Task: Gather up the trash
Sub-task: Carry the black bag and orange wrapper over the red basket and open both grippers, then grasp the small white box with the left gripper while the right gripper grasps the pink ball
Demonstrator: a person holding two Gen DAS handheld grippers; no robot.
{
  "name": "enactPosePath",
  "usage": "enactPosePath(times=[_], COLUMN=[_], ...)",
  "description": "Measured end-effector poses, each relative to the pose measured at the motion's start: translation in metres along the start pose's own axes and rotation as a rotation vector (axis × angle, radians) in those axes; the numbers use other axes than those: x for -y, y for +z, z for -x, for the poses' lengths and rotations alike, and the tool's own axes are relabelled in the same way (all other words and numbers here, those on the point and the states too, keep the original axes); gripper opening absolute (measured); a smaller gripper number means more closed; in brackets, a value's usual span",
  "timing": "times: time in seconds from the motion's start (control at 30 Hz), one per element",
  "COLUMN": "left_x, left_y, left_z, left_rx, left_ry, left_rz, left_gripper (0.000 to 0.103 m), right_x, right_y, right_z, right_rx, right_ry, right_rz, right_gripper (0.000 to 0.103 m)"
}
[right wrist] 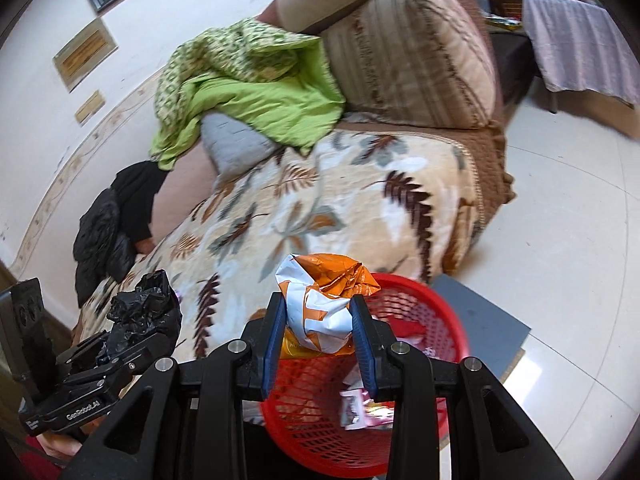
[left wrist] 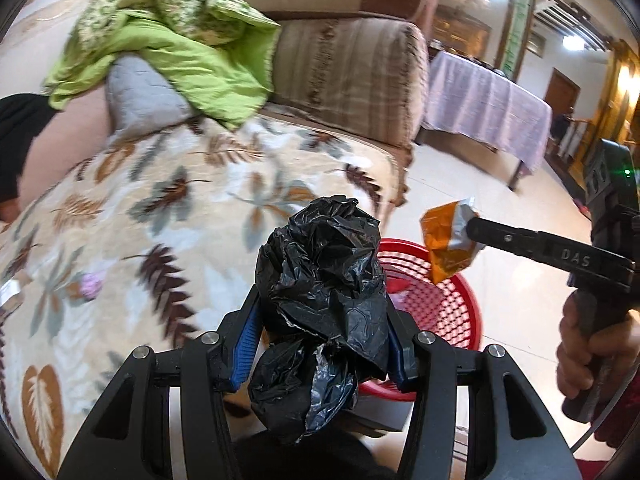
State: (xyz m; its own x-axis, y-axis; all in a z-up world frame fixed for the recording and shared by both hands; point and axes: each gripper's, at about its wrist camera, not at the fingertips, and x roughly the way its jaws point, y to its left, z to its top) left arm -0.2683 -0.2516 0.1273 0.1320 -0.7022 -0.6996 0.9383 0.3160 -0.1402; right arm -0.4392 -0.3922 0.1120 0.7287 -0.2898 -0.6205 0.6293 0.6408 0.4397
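Crumpled black plastic bag (left wrist: pixel 320 312) is sitting clenched in the left gripper (left wrist: pixel 320 344) jaws, orange wrapper (right wrist: pixel 324 304) in the right gripper (right wrist: pixel 320 340) jaws, both hanging above the red basket (right wrist: pixel 424 320) just ahead, probably ready for dropping.

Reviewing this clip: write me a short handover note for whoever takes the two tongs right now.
Left tongs: shut on a crumpled black bag, held by the sofa's edge, beside the red basket.
Right tongs: shut on an orange and white wrapper, held above the basket's near rim.
Done: some wrappers already lie in the basket.
Left: drop the wrapper in, then the bag. Something small and pink lies on the leaf-patterned blanket; I cannot tell what it is, so check it.
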Motion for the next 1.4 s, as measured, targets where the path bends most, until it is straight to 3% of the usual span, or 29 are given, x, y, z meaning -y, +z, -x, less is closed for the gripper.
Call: enactPosePath(times=[0.17,0.27,0.33,0.63,0.97,1.13,1.4], left_x=[0.025,0.037,0.038,-0.004,-0.121,-0.191,-0.285], left_y=[0.006,0.008,0.008,0.002,-0.034,-0.07,-0.118], left_z=[-0.024,-0.043,-0.047,-0.019,0.037,0.061,0.087], left_rx=[-0.049,-0.097,-0.105,-0.056,0.012,0.034,0.097], left_ry=[-0.056,-0.088,-0.094,-0.062,0.134,0.28,0.437], left_rz=[-0.033,-0.047,-0.036,0.071,0.287,0.395,0.583], left_gripper=[0.052,0.066,0.067,0.067,0.067,0.067,0.067], right_x=[0.018,0.024,0.026,0.003,-0.112,-0.18,-0.27], right_y=[0.0,0.0,-0.001,0.007,-0.007,-0.02,-0.033], right_z=[0.001,0.0,0.001,-0.007,-0.072,-0.12,-0.225], right_rx=[-0.011,-0.026,-0.028,-0.022,-0.136,-0.22,-0.351], right_ry=[-0.028,-0.046,-0.045,0.01,0.195,0.287,0.308], right_rz=[-0.036,-0.053,-0.062,-0.031,0.172,0.275,0.326], right_gripper=[0.037,0.04,0.04,0.041,0.041,0.042,0.041])
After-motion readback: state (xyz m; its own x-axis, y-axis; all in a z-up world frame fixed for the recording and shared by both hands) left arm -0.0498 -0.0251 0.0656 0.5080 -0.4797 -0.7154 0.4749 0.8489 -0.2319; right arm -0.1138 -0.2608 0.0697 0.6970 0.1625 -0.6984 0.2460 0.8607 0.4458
